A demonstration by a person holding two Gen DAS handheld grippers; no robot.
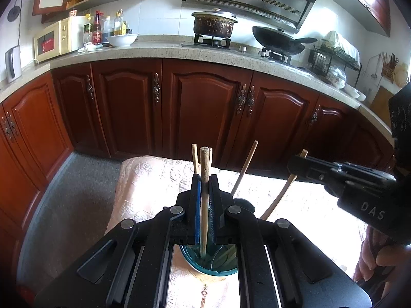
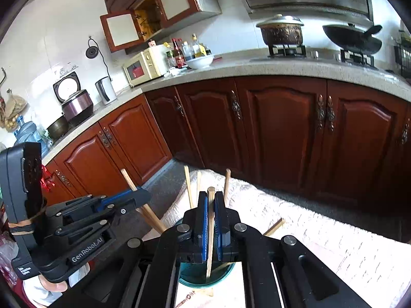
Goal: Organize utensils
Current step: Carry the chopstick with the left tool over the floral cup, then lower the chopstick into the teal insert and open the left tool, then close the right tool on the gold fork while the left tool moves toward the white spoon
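A teal cup stands on the white cloth, with several wooden chopsticks leaning out of it. My left gripper is shut on one upright chopstick whose lower end sits in the cup. My right gripper is shut on another chopstick that also reaches down into the cup. The right gripper shows in the left wrist view pinching its chopstick. The left gripper shows in the right wrist view on its chopstick.
The cup stands on a table with a white embroidered cloth. Behind are red-brown kitchen cabinets and a stone counter with a microwave, bottles, a white bowl, a pot and a wok. Grey floor lies left of the table.
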